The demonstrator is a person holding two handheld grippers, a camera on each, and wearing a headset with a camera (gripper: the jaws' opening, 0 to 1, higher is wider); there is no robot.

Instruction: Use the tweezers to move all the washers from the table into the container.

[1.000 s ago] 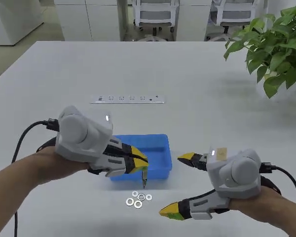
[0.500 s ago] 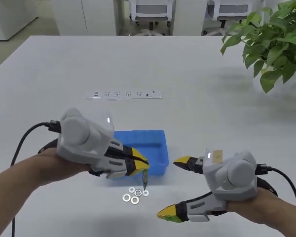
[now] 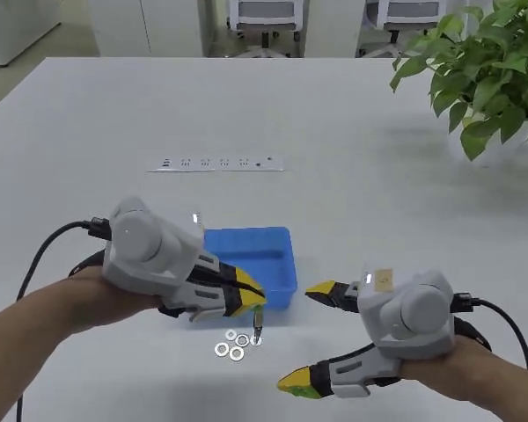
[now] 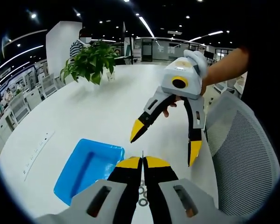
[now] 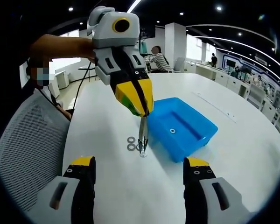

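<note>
The left tool (image 3: 249, 293) is held by a hand (image 3: 79, 299) whose forearm comes in from the lower left. It points right and slightly down toward the tabletop (image 3: 352, 176). Its yellow-tipped jaws are pressed together on the tweezers (image 3: 257, 327), which hang almost straight down from the jaw tips.

The tweezers' point sits at the right edge of a small cluster of washers (image 3: 231, 345). These lie on the tabletop just below the left tool's jaws. In the right gripper view the point is right at one washer; whether it grips that washer cannot be told.

The blue container (image 3: 255, 255) lies just behind the left tool's jaws, with one washer (image 5: 172, 131) inside it.

The right tool (image 3: 299, 337) is held by a hand (image 3: 462, 374) coming from the lower right and points left toward the washers. Its jaws are spread wide and hold nothing, one tip near the container's right corner and the other nearer the person. The washers lie just beyond these tips.
</note>
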